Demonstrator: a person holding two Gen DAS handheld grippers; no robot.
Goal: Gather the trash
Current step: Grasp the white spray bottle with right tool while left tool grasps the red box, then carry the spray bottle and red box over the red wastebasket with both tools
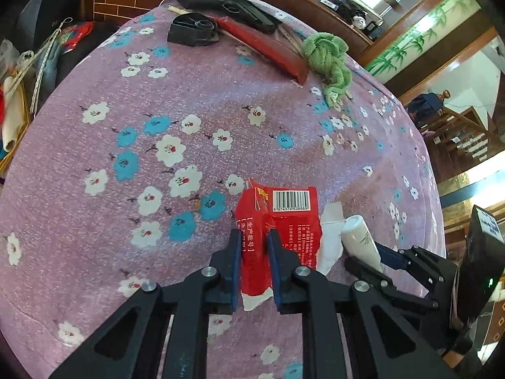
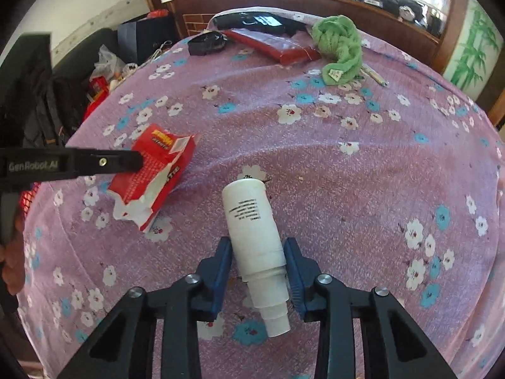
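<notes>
A torn red paper carton (image 1: 277, 221) with a barcode is clamped between the blue pads of my left gripper (image 1: 254, 240), just over the purple flowered cloth. It also shows in the right wrist view (image 2: 154, 170), with the left gripper (image 2: 132, 161) on it. A white plastic bottle (image 2: 252, 230) sits between the pads of my right gripper (image 2: 257, 252), which is shut on its body, cap end toward the camera. In the left wrist view the bottle (image 1: 359, 237) and right gripper (image 1: 383, 257) are at the lower right, beside a white paper scrap (image 1: 331, 240).
A green towel (image 2: 341, 47), a red flat pack (image 2: 274, 45) and black items (image 2: 205, 42) lie at the far edge of the flowered cloth (image 2: 347, 173). Bags and clutter (image 2: 104, 72) stand off the far left. A wooden counter (image 2: 315, 0) runs behind.
</notes>
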